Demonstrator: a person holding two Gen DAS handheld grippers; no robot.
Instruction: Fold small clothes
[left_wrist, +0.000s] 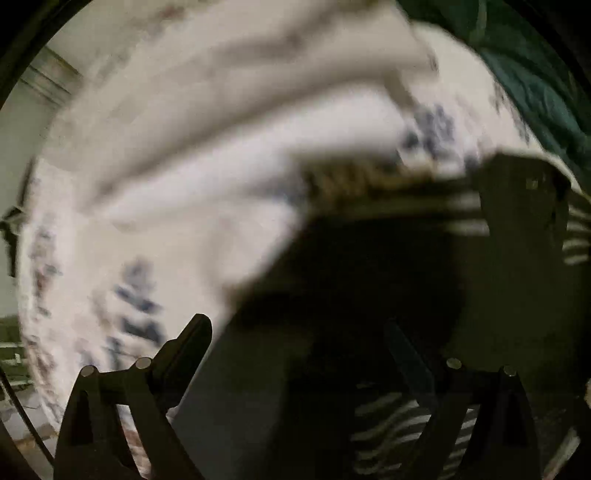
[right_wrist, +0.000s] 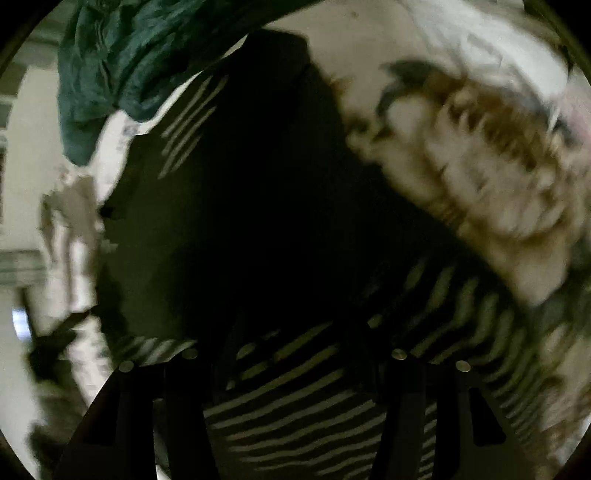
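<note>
A dark garment with white-striped parts (left_wrist: 369, 295) lies on a white patterned bedsheet (left_wrist: 147, 184). In the left wrist view my left gripper (left_wrist: 299, 332) is wide open, its fingers (left_wrist: 192, 339) spread over the garment's left edge. In the right wrist view the same dark garment (right_wrist: 258, 184) fills the middle, with its striped part (right_wrist: 295, 406) directly between my right gripper's fingers (right_wrist: 184, 387). The right gripper (right_wrist: 291, 354) is open just above the striped cloth. Both views are blurred by motion.
A dark green cloth (right_wrist: 122, 62) lies at the far side of the bed; it also shows in the left wrist view (left_wrist: 535, 74). A white and brown patterned fabric (right_wrist: 480, 166) lies to the right of the garment. A pale wall stands on the left.
</note>
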